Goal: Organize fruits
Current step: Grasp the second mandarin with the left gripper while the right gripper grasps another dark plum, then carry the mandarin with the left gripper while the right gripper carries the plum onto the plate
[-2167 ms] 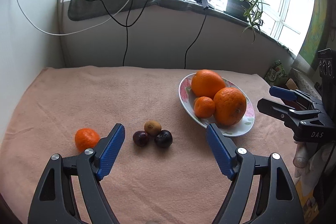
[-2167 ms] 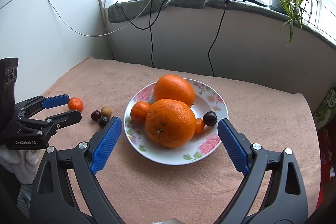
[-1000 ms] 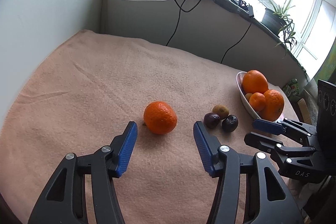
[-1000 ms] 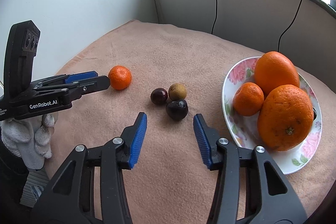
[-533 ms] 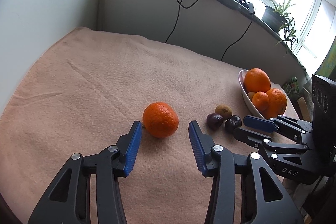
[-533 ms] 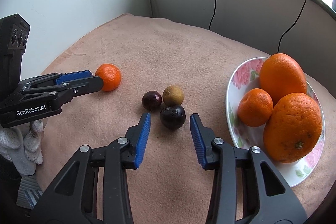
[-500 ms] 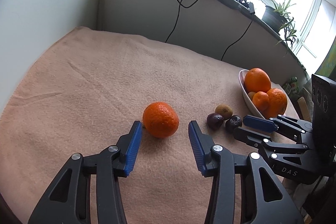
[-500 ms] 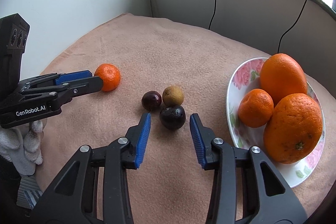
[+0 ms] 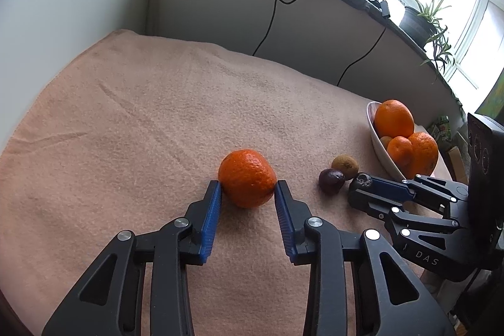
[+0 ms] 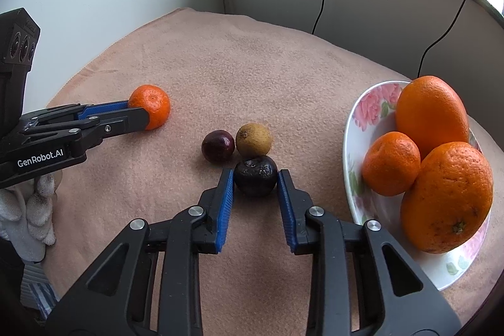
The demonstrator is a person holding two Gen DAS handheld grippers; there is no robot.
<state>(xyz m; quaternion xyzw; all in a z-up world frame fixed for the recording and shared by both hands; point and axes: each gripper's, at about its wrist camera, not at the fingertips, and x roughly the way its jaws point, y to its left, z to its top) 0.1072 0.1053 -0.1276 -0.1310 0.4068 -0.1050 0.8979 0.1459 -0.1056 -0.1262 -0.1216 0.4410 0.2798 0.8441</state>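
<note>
A tangerine lies on the peach cloth, and my left gripper has closed on it, both blue pads touching its sides. It also shows in the right wrist view. A dark wrinkled fruit sits between the pads of my right gripper, which touch its sides. Just beyond it lie a purple fruit and a brown fruit. A floral plate at the right holds two big oranges and a tangerine.
The peach cloth covers the table up to a grey wall. Black cables hang down the wall from the sill. A potted plant stands on the sill at the right.
Both grippers moved forward and closed. The left pads now touch the tangerine and the right pads touch the dark wrinkled fruit.
</note>
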